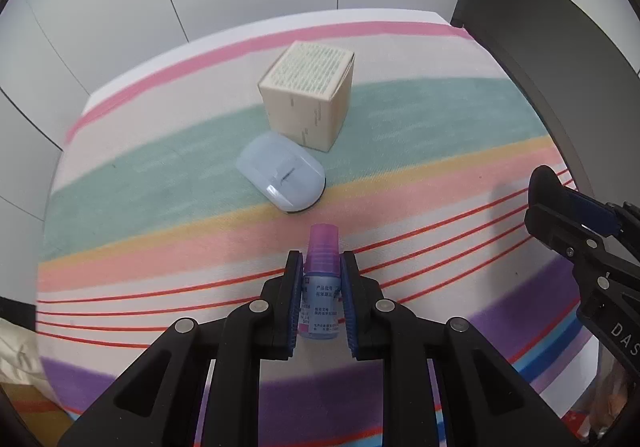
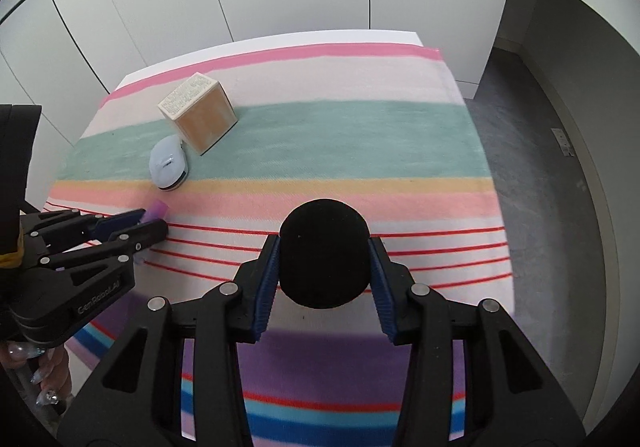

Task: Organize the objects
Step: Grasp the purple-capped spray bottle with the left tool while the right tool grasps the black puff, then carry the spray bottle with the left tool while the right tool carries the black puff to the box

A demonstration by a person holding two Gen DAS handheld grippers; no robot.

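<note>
Both claws are loaded. Nearest in the left wrist view, the left gripper [image 1: 321, 279] pinches a small purple-capped dropper bottle with a printed blue label [image 1: 320, 287], its blue pads pressed against the bottle's sides and the cap pointing forward past the fingertips. Whether the bottle's base rests on the cloth or hangs just above it cannot be told. In the right wrist view, the right gripper [image 2: 324, 259] clamps a round matte-black foam-like object [image 2: 324, 253], which bulges between the blue pads and hides the cloth behind it; what it is exactly I cannot say.

Under both lies the table covered in a striped multicolour woven cloth [image 1: 400, 183], with purple and blue bands closest, thin red lines next, then pink, yellow and teal.

Further out, on the teal band, sits a pale blue computer mouse [image 1: 280, 177], and just behind it, touching or nearly so, a beige cardboard cube-shaped box with fine print on its top [image 1: 308, 95]. These two already form a small cluster towards the far left of the table.

My reading is that the task is roughly midway: two items look placed together, while two are in hand and not yet set down. Bringing the bottle and the black object over beside the mouse and box appears to be what remains.
</note>
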